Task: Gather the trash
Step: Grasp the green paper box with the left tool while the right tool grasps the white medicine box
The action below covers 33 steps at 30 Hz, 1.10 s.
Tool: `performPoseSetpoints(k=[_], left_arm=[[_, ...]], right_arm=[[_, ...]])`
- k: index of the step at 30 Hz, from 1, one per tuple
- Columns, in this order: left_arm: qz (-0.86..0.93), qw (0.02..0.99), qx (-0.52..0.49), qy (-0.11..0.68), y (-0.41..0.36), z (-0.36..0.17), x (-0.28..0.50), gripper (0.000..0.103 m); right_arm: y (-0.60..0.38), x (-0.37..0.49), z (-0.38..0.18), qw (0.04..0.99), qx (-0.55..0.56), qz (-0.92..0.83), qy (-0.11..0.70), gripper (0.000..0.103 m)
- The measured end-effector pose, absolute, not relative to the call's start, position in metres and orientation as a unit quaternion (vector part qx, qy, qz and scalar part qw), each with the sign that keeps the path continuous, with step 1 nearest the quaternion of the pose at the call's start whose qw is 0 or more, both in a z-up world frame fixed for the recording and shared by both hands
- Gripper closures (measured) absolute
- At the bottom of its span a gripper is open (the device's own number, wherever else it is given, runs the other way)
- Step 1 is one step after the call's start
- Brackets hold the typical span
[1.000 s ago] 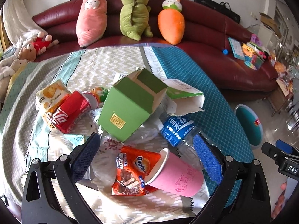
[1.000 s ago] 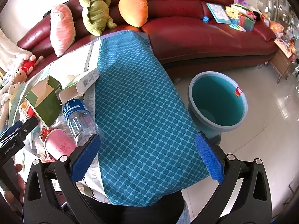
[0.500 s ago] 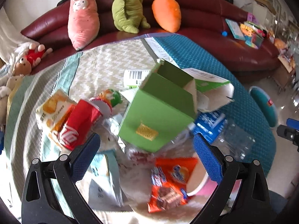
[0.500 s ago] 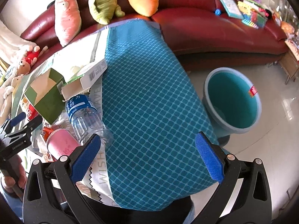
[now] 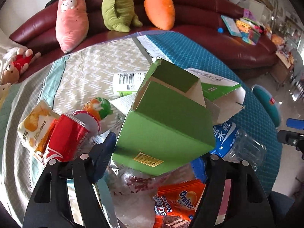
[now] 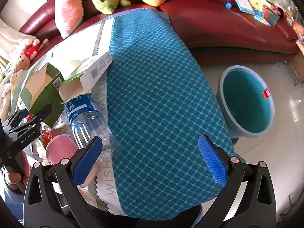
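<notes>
Left wrist view. Compared with the frame one second earlier, the left gripper (image 5: 153,157) has advanced toward the trash pile, and the green carton (image 5: 165,125) now fills the centre of the view instead of lying beyond the fingertips. The jaws are closing: the blue pads (image 5: 106,148) stand narrower than before, one on each side of the carton's lower end. Whether the pads already press on the cardboard cannot be told. The carton is open at its far end, with a torn flap and a pale inner face; a small gold label sits near its lower edge. It lies tilted on top of the pile. A red can (image 5: 64,138) lies to its left, a clear water bottle (image 5: 233,142) with a blue label to its right, and an orange snack wrapper (image 5: 178,205) below it. The pile rests on the patterned tablecloth (image 5: 91,70).

Right wrist view. Compared with the earlier frame, the right gripper (image 6: 150,161) has moved closer to the table, so the water bottle (image 6: 85,117) now sits just beside the left-hand pad. The jaws stand wide apart with nothing between them but the teal section of cloth. A pink cup (image 6: 60,148) lies at the table edge near that pad. The teal bin (image 6: 247,102) stands on the floor to the right, well apart from the pile. The green carton (image 6: 41,95) appears at far left, with the left gripper (image 6: 26,121) beside it.
</notes>
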<state>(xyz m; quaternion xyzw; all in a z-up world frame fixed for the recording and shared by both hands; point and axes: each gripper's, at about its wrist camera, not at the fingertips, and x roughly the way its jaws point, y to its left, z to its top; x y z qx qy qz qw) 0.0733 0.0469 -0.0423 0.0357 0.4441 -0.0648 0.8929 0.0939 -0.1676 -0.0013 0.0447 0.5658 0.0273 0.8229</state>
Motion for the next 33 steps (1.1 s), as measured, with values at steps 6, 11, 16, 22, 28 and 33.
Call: performPoseSetpoints(k=[6, 11, 16, 22, 28, 33], left_arm=[[-0.07, 0.895, -0.01, 0.44, 0.067, -0.033, 0.076, 0.03], [-0.068, 0.908, -0.035, 0.411, 0.08, -0.002, 0.079, 0.03], [-0.048, 0.914, -0.061, 0.397, 0.092, 0.014, 0.102, 0.03], [-0.035, 0.914, -0.077, 0.397, 0.104, 0.015, 0.118, 0.03], [-0.02, 0.905, -0.093, 0.415, 0.116, 0.004, 0.127, 0.03], [-0.011, 0.908, -0.106, 0.404, 0.125, 0.014, 0.124, 0.036]], right_arm=[[-0.151, 0.122, 0.012, 0.822, 0.038, 0.049, 0.566, 0.006], [-0.135, 0.155, 0.032, 0.837, 0.015, 0.042, 0.545, 0.006], [-0.123, 0.198, 0.037, 0.839, 0.038, 0.065, 0.539, 0.006], [-0.107, 0.246, -0.008, 0.779, 0.087, 0.126, 0.608, 0.025], [-0.102, 0.263, -0.052, 0.718, 0.161, 0.167, 0.656, 0.026], [-0.093, 0.262, -0.061, 0.703, 0.208, 0.213, 0.646, 0.054]])
